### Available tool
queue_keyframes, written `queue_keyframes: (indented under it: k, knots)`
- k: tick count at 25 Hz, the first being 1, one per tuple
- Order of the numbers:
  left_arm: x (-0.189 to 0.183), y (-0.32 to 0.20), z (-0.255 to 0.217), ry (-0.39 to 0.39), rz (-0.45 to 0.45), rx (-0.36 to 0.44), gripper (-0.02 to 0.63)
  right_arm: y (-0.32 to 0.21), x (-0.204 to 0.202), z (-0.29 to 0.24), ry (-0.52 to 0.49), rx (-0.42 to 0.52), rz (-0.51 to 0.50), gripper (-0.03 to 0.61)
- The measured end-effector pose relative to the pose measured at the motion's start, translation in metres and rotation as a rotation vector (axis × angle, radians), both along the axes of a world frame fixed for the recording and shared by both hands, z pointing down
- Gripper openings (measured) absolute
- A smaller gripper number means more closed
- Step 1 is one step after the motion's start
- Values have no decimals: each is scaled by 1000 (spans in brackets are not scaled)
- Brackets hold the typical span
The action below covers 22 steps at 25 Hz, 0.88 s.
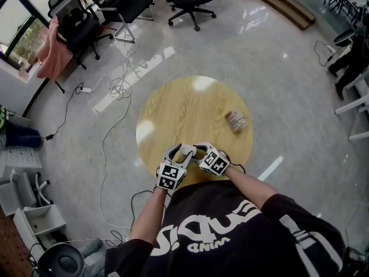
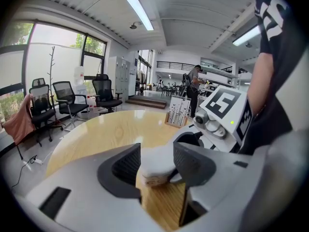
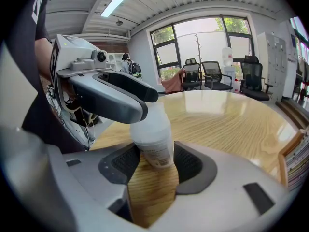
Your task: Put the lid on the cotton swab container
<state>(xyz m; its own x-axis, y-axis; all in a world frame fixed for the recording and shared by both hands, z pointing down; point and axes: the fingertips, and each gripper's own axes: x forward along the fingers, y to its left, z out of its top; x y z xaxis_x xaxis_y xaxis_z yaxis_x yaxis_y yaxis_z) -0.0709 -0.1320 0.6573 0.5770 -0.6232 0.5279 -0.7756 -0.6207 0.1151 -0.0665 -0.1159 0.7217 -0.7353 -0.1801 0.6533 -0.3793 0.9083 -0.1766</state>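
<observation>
round wooden table, two grippers sharing one small tub

pale round wooden table [image 1: 190, 105] in a bright open office, glossy grey floor around it, black office chairs [image 1: 109, 7] and loose white cables [image 1: 112, 126] beyond. a person stands at the near edge, arms drawn in, so both tools meet just over the table's rim, close to the body.

the right gripper [image 3: 154, 162] is clamped on the lower, labelled part of the cotton swab container [image 3: 158, 157], its ribbed pads pressing either side. that hold looks meant to keep the tub upright and steady just above the wood while the other tool works from above.

the left gripper [image 2: 156, 164] grasps the lid [image 2: 157, 156], a frosted white cap, from the opposite side and higher up. the lid sits directly on top of the container, in line with it. one jaw of the left gripper crosses the join in the right gripper view, so it is hard to say whether the cap is pushed fully home or only resting there.

the container's walls are cloudy plastic; no swabs show through them, so its fill cannot be read.

well apart, toward the table's right side, stands a small patterned box [image 1: 236, 120], untouched.
</observation>
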Motion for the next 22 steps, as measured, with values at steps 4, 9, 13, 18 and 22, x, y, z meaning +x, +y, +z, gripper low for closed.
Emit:
queue_keyframes:
  k: [4, 9, 13, 18, 22]
  knots:
    - [2, -3, 0, -8, -3, 12, 213, -3, 1, -1, -1, 1, 6, 212]
    - [1, 3, 1, -26, 7, 27, 213, 1, 0, 0, 0, -1, 13, 212]
    - [1, 3, 1, -23, 4, 25, 213, 2, 1, -1, -1, -6, 15, 212]
    - [0, 3, -3, -21, -2, 23, 213, 2, 0, -4, 2, -5, 21, 212]
    - [0, 5, -2, -21, -3, 23, 213, 4, 2, -4, 9, 2, 22, 211]
